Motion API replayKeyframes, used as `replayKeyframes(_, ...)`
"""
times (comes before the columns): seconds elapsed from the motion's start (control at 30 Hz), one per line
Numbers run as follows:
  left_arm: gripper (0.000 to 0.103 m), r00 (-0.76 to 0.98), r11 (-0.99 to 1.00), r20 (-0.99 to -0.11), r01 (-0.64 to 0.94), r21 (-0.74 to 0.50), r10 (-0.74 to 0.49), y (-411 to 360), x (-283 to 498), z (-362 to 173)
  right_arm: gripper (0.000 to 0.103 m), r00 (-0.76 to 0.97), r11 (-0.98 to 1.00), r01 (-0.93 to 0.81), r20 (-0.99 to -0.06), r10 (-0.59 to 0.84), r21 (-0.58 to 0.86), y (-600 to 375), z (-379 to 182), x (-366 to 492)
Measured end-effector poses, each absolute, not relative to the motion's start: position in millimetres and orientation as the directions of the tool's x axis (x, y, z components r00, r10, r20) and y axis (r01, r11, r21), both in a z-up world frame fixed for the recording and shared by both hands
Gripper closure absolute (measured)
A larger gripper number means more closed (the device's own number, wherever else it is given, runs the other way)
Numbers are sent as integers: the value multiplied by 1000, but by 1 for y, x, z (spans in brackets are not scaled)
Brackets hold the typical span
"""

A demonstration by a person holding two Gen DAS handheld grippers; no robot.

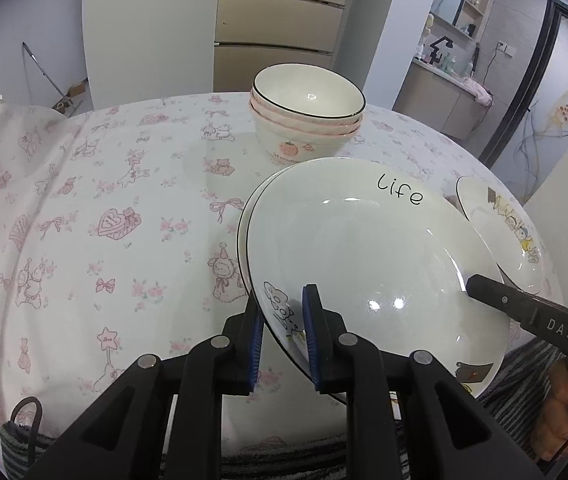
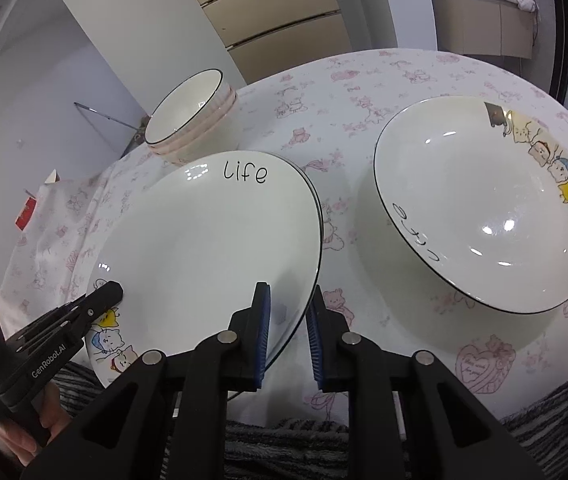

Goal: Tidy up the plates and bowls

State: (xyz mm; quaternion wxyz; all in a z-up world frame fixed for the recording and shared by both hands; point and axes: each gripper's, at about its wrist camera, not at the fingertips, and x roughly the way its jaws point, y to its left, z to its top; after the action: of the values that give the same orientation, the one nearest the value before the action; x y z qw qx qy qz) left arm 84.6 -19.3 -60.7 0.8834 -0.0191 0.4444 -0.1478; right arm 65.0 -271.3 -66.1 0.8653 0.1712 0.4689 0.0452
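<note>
A white "Life" plate (image 1: 363, 248) with cartoon cats lies on top of another plate, whose rim (image 1: 244, 220) shows at its left. My left gripper (image 1: 284, 336) has its blue pads on either side of the plate's near-left rim, shut on it. My right gripper (image 2: 289, 336) straddles the plate's right rim (image 2: 299, 304), shut on it; its finger shows in the left wrist view (image 1: 483, 288). The same plate shows in the right wrist view (image 2: 212, 248). A second cartoon plate (image 2: 483, 208) lies alone to the right. Stacked bowls (image 1: 307, 116) stand behind.
The round table (image 1: 104, 200) has a white cloth with pink prints. A drawer cabinet (image 1: 276, 32) stands behind it. A counter with bottles (image 1: 451, 80) is at the back right. Striped grey cloth (image 2: 284, 448) lies at the near edge.
</note>
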Motion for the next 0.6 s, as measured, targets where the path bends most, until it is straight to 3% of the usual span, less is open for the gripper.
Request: replayKeyframes(0.6, 80, 572, 967, -784, 215, -139, -240, -19, 84, -64, 81, 522, 912, 95, -800, 296, 400, -278, -72, 67)
